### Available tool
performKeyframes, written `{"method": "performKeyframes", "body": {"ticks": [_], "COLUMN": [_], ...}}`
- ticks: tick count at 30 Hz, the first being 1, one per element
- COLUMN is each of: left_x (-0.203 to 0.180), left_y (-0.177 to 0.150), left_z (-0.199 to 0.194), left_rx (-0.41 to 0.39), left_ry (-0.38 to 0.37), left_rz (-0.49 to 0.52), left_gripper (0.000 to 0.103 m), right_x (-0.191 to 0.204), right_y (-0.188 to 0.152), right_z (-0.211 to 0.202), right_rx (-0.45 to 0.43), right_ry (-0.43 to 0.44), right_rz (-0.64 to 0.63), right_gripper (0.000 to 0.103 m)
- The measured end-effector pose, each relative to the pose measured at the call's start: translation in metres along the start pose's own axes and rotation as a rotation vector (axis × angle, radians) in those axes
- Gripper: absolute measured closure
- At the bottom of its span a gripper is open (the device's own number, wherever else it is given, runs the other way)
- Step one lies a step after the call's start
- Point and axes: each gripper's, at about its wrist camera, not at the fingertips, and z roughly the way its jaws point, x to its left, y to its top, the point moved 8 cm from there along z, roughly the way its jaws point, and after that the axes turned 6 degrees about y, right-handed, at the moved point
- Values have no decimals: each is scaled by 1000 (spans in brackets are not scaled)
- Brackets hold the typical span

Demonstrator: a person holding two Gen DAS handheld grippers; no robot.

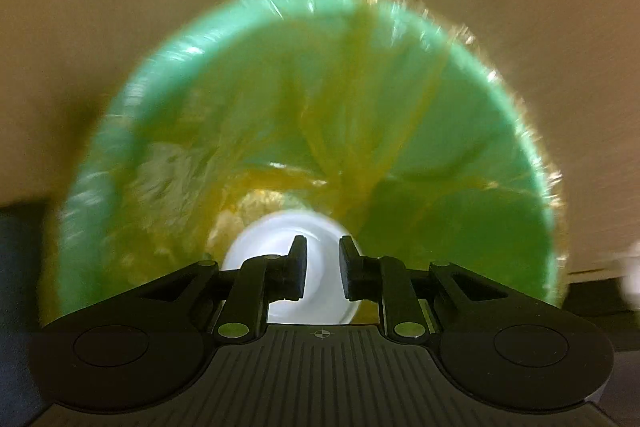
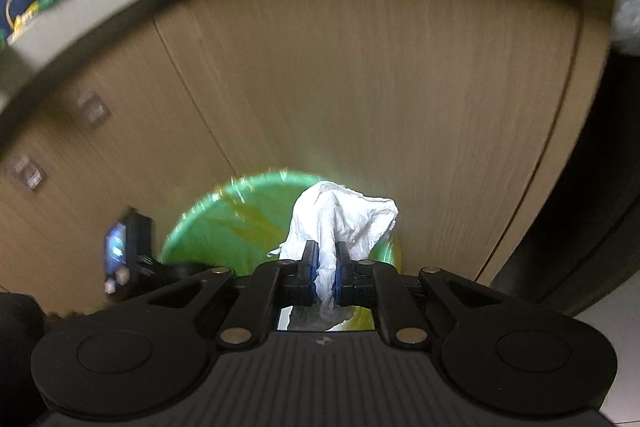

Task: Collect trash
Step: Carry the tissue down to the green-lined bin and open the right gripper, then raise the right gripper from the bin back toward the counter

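The left tongs [image 1: 322, 269] are held over the green bin [image 1: 500, 131] lined with a yellowish bag [image 1: 352, 99], parted, nothing pinched; a white cup-like item [image 1: 276, 239] is seen beyond them, apparently inside the bin. To the right, the right tongs [image 2: 325, 273] are clenched on a crumpled white tissue [image 2: 340, 219], held above the near rim of the same bin [image 2: 208, 227], which stands against a wooden cabinet front [image 2: 360, 87]. For a clean drop, the tissue is best carried over the bin's middle and released only there, clear of the bag's edge.
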Motion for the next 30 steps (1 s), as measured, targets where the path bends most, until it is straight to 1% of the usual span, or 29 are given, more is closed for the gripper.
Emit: {"method": "performKeyframes", "body": {"ticks": [4, 6, 8, 9, 11, 14, 16, 17, 18, 19, 20, 21, 22, 23, 24, 25, 27, 30], "left_x": [7, 3, -1, -13, -12, -9, -4, 1, 2, 4, 6, 7, 6, 5, 4, 3, -5, -24], "left_y": [-2, -6, -9, -6, -7, -5, 0, 2, 4, 5, 7, 8, 9, 9, 8, 6, 2, -4], "left_z": [-52, -80, -102, -103, -119, -132, -141, -145, -146, -149, -153, -155, -156, -157, -160, -163, -165, -179], "left_rx": [-57, -78, -113, -128, -159, -185, -200, -210, -222, -235, -248, -255, -259, -259, -258, -256, -251, -250], "left_ry": [-83, -121, -140, -145, -165, -202, -210, -211, -211, -216, -225, -230, -235, -236, -235, -235, -238, -235], "left_rz": [1, 33, 74, 85, 78, 30, 17, 10, -2, -18, -36, -44, -47, -43, -38, -31, -13, 54], "left_gripper": [83, 83, 83, 83, 83, 83, 83, 83, 83, 83, 83, 83, 83, 83, 83, 83, 83, 83], "right_x": [6, 13, 22, 25, 31, 34, 34, 32, 30, 29, 28, 27, 28, 30, 30, 27, 25, 25], "right_y": [-5, -9, -15, -18, -30, -51, -64, -68, -72, -75, -76, -76, -75, -73, -69, -64, -58, -54], "right_z": [38, 64, 95, 109, 140, 186, 218, 229, 238, 243, 243, 239, 233, 226, 218, 210, 190, 160], "right_rx": [86, 144, 216, 247, 322, 406, 465, 480, 492, 504, 512, 509, 495, 474, 453, 436, 397, 346], "right_ry": [25, 59, 97, 108, 128, 103, 66, 54, 38, 22, 9, 10, 28, 57, 79, 83, 72, 76], "right_rz": [16, 40, 64, 79, 117, 146, 155, 162, 170, 175, 184, 207, 229, 253, 272, 282, 286, 296], "right_gripper": [95, 95, 95, 95, 95, 95, 94, 94, 90, 82, 77, 64, 53, 50, 47, 47, 47, 47]}}
